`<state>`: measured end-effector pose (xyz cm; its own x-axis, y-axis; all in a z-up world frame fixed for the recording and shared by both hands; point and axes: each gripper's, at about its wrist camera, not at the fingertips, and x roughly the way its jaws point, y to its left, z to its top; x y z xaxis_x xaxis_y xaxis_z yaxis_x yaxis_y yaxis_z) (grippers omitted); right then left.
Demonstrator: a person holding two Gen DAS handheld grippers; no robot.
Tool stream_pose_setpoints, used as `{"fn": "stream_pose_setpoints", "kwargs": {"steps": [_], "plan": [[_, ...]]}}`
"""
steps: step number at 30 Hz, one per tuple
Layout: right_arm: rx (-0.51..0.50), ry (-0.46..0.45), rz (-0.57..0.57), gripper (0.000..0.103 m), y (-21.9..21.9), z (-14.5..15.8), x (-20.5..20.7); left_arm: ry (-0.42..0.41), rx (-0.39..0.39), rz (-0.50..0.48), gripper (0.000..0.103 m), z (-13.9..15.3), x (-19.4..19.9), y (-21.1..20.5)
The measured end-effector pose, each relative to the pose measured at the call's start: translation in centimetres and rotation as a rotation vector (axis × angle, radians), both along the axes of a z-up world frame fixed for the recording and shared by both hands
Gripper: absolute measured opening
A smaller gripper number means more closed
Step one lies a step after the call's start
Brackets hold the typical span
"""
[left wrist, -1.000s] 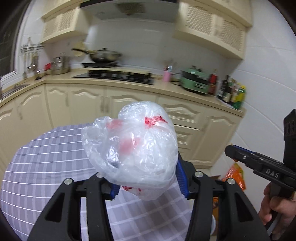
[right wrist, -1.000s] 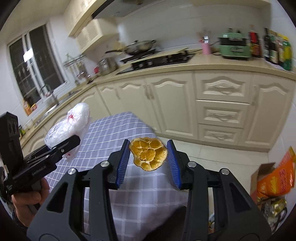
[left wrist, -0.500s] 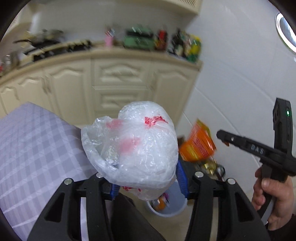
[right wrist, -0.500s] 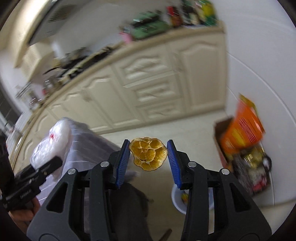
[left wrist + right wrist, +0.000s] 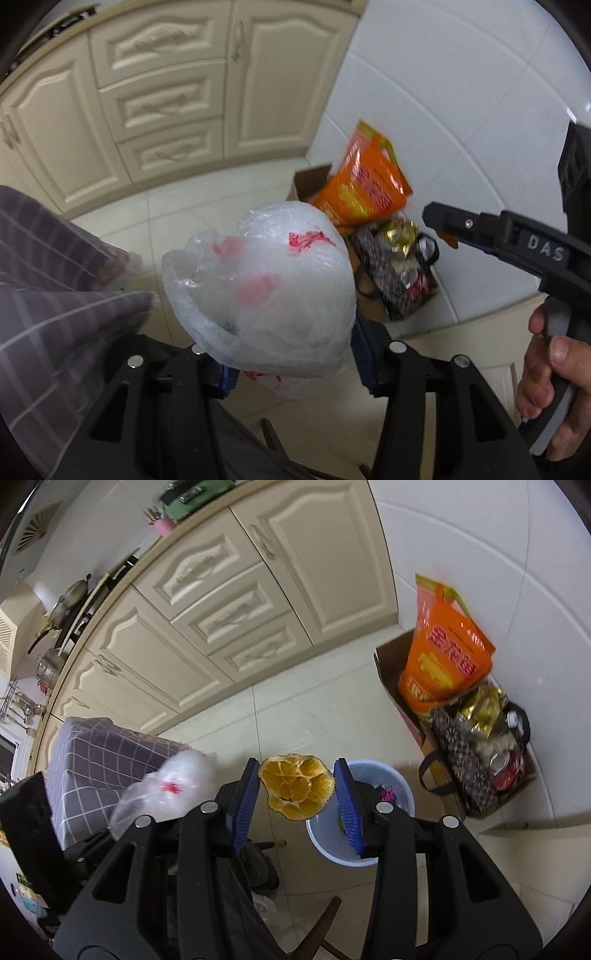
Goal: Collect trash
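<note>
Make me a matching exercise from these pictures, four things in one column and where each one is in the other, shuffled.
Things:
1. crumpled clear plastic bag with red print
2. dried orange peel
3. round light-blue plastic bin
4. orange printed paper bag

Places:
A. on the floor, below the right tongs
B. in a cardboard box by the white wall
C. between the left tongs
D. between the right tongs

Pairs: 1-C, 2-D, 3-A, 4-B

cream cabinets [image 5: 207, 602] | orange bag [image 5: 443, 653] in cardboard box [image 5: 391, 672] | checked tablecloth [image 5: 99, 760]
</note>
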<state>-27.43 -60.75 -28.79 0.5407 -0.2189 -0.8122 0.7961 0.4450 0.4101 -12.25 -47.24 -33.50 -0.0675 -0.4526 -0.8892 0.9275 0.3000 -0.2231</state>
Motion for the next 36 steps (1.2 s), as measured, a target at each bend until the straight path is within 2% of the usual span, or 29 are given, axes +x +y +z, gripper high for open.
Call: {"fn": "stream_pose_setpoints", "kwargs": {"steps": [5,7,8,9,10,12,15,18,26,36], "plan": [[0.050,0.004,-0.013,0.042,-0.7,-1.9,-0.2,0.030,0.073,-0.062,0.052,-3.2,-0.9,-2.2],[0.078,0.007,-0.020,0.043,-0.9,-2.8,-0.1,0.049,0.112,-0.103,0.059,-4.5,-1.3,-3.3],[0.083,0.013,-0.029,0.052,-1.1,-3.1,-0.1,0.053,0.132,-0.126,0.062,-5.1,-1.6,-3.6],[0.087,0.019,-0.043,0.064,-1.1,-3.3,-0.3,0.047,0.139,-0.132,0.070,-5.4,-1.6,-3.7],[0.088,0.022,-0.054,0.069,-1.2,-3.4,-0.4,0.040,0.140,-0.132,0.078,-5.4,-1.5,-3.8],[0.092,0.021,-0.074,0.075,-1.4,-3.5,-0.7,0.030,0.128,-0.117,0.084,-5.1,-0.9,-3.8],[0.090,0.035,-0.101,0.092,-1.5,-3.5,-1.0,0.001,0.112,-0.087,0.086,-4.3,-0.1,-3.4],[0.086,0.041,-0.110,0.097,-1.5,-3.2,-0.9,-0.039,0.075,-0.050,0.088,-2.6,0.8,-2.7],[0.045,0.022,-0.088,0.097,-0.7,-0.9,0.4,-0.159,-0.051,0.033,0.092,3.6,2.2,-0.2],[-0.036,-0.040,0.016,0.097,2.5,4.4,4.6,-0.314,-0.226,0.176,0.095,12.4,4.3,6.5]]}}
